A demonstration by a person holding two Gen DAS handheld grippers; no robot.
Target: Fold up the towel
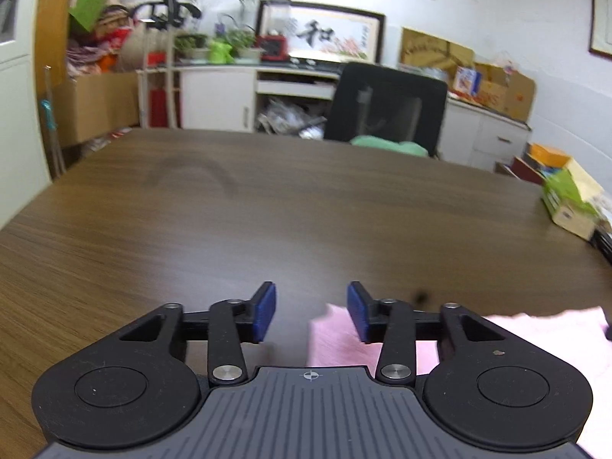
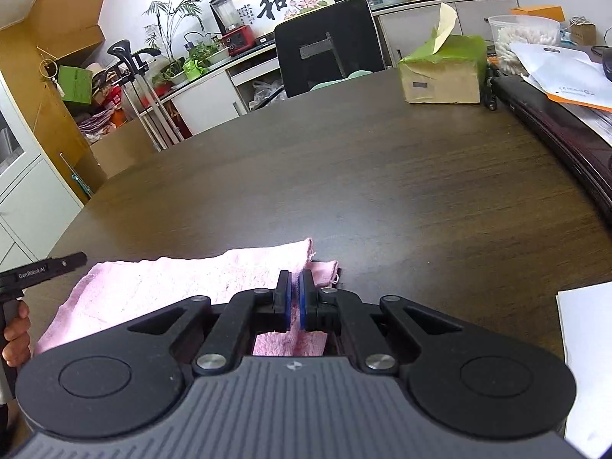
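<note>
A pink towel [image 2: 160, 287] lies on the dark wooden table [image 2: 363, 176]. In the right wrist view my right gripper [image 2: 294, 298] is shut on the towel's right edge, with pink cloth pinched between the blue pads. In the left wrist view my left gripper [image 1: 310, 311] is open and holds nothing; the towel's left corner [image 1: 332, 338] lies just under and beside its right finger [image 1: 357, 311]. The left gripper's handle [image 2: 42, 269] and the hand holding it show at the left edge of the right wrist view.
A cardboard box with green tape [image 2: 441, 70] stands at the table's far right, beside a black case [image 2: 554, 122] and white papers [image 2: 566, 72]. A white sheet [image 2: 589, 344] lies near right. A black office chair [image 1: 386, 105] stands behind the far edge.
</note>
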